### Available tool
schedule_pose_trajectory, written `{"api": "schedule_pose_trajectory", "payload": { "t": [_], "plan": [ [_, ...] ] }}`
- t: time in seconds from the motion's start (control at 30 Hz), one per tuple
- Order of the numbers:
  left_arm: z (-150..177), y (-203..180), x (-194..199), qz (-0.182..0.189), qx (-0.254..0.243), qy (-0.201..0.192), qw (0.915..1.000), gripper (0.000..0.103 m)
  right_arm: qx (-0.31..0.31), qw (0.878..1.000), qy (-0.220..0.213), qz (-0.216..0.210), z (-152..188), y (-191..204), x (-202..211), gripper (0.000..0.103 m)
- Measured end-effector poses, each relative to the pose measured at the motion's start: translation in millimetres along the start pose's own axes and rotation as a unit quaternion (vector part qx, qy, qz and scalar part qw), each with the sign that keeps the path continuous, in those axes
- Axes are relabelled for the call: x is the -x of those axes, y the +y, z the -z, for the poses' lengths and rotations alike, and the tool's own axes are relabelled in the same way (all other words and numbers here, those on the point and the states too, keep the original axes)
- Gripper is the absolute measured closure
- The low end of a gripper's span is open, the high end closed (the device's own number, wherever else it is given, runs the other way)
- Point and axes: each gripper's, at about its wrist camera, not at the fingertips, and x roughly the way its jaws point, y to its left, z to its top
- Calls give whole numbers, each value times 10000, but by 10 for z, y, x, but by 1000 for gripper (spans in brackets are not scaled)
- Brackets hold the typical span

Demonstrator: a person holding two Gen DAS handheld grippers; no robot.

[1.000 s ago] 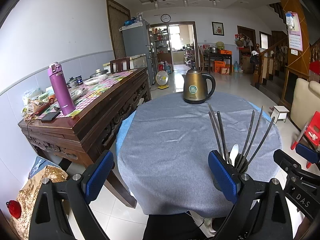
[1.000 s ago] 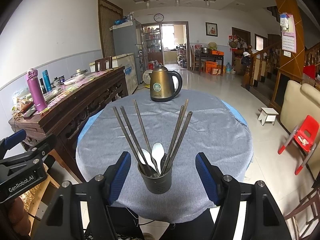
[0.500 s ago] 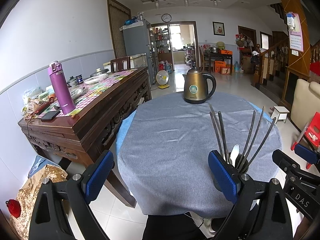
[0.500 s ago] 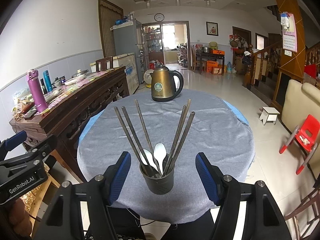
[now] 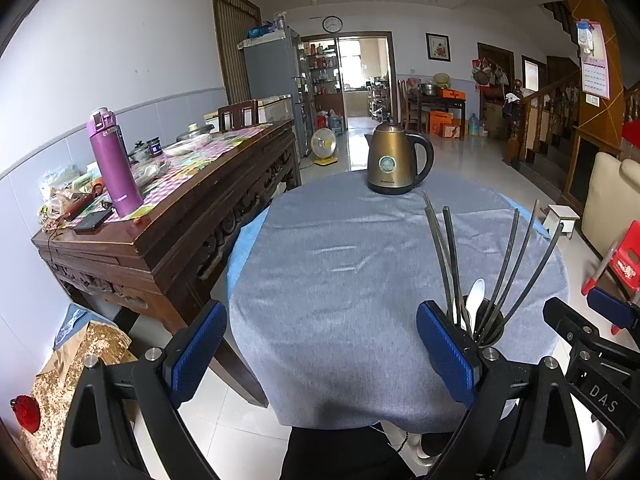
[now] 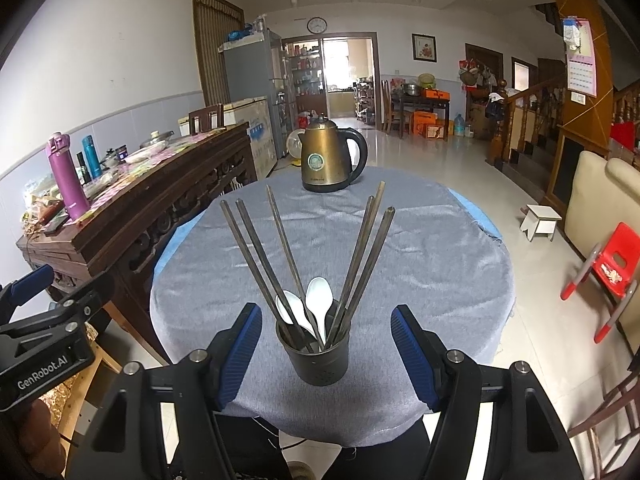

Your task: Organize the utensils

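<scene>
A dark utensil cup [image 6: 318, 362] stands near the front edge of the round table with the grey cloth [image 6: 420, 264]. It holds several dark chopsticks [image 6: 256, 256] fanned outward and two white spoons [image 6: 319, 300]. My right gripper [image 6: 326, 354] is open, its blue pads on either side of the cup, not touching it. My left gripper [image 5: 320, 354] is open and empty over the table's front left; the cup [image 5: 486, 326] shows just behind its right pad [image 5: 444, 352].
A gold kettle [image 6: 332, 160] stands at the table's far edge. A carved wooden sideboard [image 5: 180, 216] with a purple bottle [image 5: 114, 168] and clutter runs along the left. A red chair [image 6: 608, 268], white stool [image 6: 540, 220] and sofa stand on the right.
The right gripper has drawn slightly closer to the cup, which now sits lower and larger between its pads. The left gripper has barely moved.
</scene>
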Motion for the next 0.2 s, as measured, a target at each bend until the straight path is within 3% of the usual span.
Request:
{"api": "schedule_pose_trajectory", "payload": {
  "t": [0.2],
  "plan": [
    [-7,3,-117,-1,23,58,10000,7,-49,10000,44,1,10,-14,-83,32]
  ]
}}
